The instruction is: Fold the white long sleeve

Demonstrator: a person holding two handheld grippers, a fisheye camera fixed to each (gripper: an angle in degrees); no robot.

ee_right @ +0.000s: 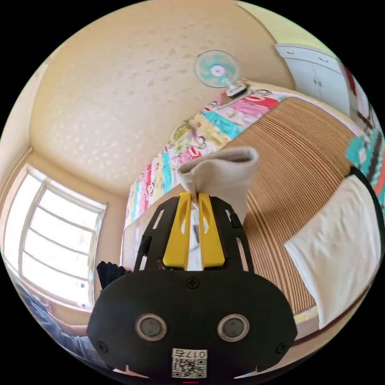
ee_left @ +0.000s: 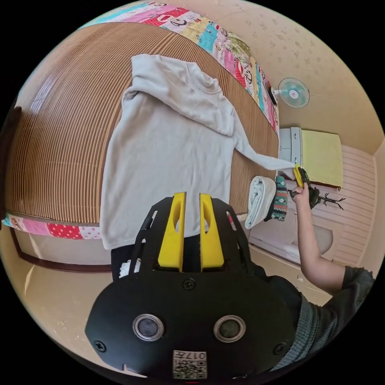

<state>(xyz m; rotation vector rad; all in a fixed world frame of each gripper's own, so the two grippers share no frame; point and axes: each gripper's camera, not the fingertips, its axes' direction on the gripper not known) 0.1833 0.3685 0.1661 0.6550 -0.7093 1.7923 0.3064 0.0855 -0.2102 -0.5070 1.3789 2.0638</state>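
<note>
Lengthwise, white long sleeve [ee_left: 168,152] hem faces left tongs [ee_left: 191,196], apart; right tongs [ee_right: 194,195] clamp cuff.

White long sleeve [ee_left: 168,148] on slatted mat [ee_left: 60,132]

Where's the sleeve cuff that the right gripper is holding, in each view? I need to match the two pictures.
Left gripper view: the sleeve cuff is at right of centre, stretched off the bamboo mat, in the right gripper.
Right gripper view: cuff at centre, bunched just above the yellow jaws.
Shared landmark: the wall fan.
</note>
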